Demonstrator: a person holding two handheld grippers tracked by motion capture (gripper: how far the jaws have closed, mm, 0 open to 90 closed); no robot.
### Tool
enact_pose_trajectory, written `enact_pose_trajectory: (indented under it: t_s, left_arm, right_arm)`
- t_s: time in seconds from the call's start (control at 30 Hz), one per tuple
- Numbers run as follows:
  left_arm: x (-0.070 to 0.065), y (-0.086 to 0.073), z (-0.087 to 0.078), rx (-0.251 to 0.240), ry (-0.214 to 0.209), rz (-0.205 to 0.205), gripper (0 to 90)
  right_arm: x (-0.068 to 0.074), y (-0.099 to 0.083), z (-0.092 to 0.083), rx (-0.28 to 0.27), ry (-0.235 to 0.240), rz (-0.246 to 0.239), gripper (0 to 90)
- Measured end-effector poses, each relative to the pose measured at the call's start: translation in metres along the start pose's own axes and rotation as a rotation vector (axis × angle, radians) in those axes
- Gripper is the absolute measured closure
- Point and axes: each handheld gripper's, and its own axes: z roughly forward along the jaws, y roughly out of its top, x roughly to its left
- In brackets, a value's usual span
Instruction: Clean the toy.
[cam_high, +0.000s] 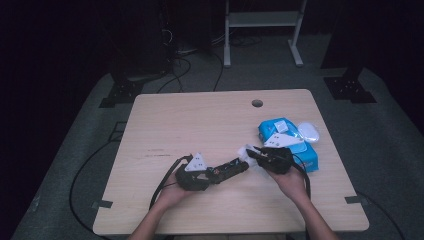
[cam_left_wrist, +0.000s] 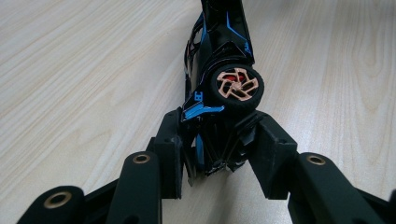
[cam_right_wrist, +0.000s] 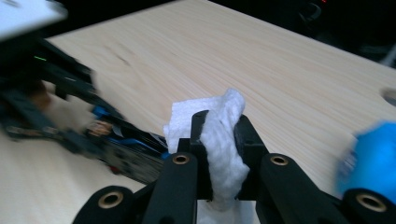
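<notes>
Showing "B" (blue) toy car (cam_left_wrist: 219, 70)

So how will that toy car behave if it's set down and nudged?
The toy car has free-looking wheels, so it would probably roll. Its thin blue-trimmed bodywork looks brittle where the left hand-held gripper clamps it. It seems light, since the grip holds one end only.

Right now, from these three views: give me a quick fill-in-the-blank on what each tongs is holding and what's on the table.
1. The left tongs are shut on a black and blue toy ____.
2. The right tongs pinch a white ____.
3. The pack of wipes by the right hand is ____ in colour.
4. The toy's wheel has a ____-coloured rim.

Missing words: car; wipe; blue; copper
</notes>
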Motion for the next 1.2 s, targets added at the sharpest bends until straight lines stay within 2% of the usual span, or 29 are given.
enact_pose_trajectory:
  t_s: [0.17, 0.2, 0.3, 0.4, 0.43, 0.5, 0.63, 0.7, 0.83, 0.97, 1.07, 1.2]
  left_arm:
    - [0.0, 0.0, 0.0, 0.003, 0.0, 0.002, 58.7]
    - [0.0, 0.0, 0.001, 0.0, 0.0, -0.004, 58.7]
    - [-0.001, 0.001, 0.001, 0.004, 0.0, 0.002, 58.7]
    - [0.001, 0.0, 0.0, 0.0, -0.004, -0.003, 58.7]
    - [0.001, 0.0, 0.0, 0.002, -0.004, -0.003, 58.7]
    - [0.001, -0.001, -0.001, 0.001, -0.001, -0.003, 58.7]
    - [0.0, -0.001, -0.001, 0.002, 0.0, -0.004, 58.7]
    - [0.0, -0.001, -0.001, 0.002, 0.002, 0.001, 58.7]
    - [0.0, -0.001, -0.001, 0.005, 0.003, -0.001, 58.8]
    - [0.001, -0.001, -0.001, -0.002, -0.002, -0.006, 58.7]
    - [0.001, -0.001, -0.002, 0.002, 0.001, -0.003, 58.7]
    - [0.004, -0.003, -0.005, 0.009, 0.002, -0.002, 58.8]
  right_arm:
    - [0.034, 0.013, 0.015, -0.008, 0.101, -0.064, 80.4]
    - [0.043, 0.015, 0.023, 0.005, 0.123, -0.09, 80.4]
    - [0.061, 0.017, 0.046, 0.051, 0.159, -0.123, 80.4]
    - [0.07, 0.015, 0.064, 0.097, 0.166, -0.154, 80.4]
    - [0.071, 0.013, 0.068, 0.113, 0.155, -0.168, 80.4]
    - [0.067, 0.009, 0.071, 0.122, 0.134, -0.175, 80.4]
    - [0.05, 0.005, 0.063, 0.13, 0.085, -0.169, 80.4]
    - [0.042, 0.001, 0.057, 0.133, 0.042, -0.174, 80.4]
    - [0.023, -0.003, 0.044, 0.12, -0.001, -0.128, 80.4]
    - [0.008, -0.006, 0.031, 0.092, -0.021, -0.083, 80.4]
    - [-0.002, -0.014, 0.029, 0.111, -0.036, -0.056, 80.4]
    - [-0.014, -0.021, 0.024, 0.107, -0.061, -0.01, 80.4]
